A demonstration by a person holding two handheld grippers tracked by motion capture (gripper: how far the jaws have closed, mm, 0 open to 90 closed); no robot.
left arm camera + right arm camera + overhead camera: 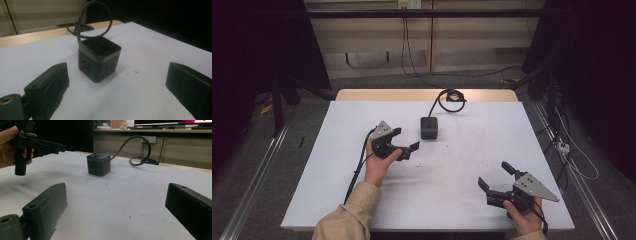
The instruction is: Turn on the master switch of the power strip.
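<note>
Standing upright on the white table top point(462, 165), toward its far middle, a black cube-shaped power strip point(429, 127) is seen, with sockets on its side faces and a button on its top. A black cord point(447, 97) is looped up from the cube's far side and coiled near the table's far edge, where a strip of bare wood is left uncovered.

Just to the near left of the cube, the left gripper point(406, 139) is held by a hand point(377, 165) in a beige sleeve; its jaws are spread wide and pointed at the cube, which is framed between them in the left gripper view but not touched. Nothing is held in this claw.

Well apart, at the table's near right corner, the right gripper point(495, 175) is held by the other hand point(524, 220). Its jaws are likewise opened wide and empty, aimed across the table toward the cube and the left gripper.
</note>
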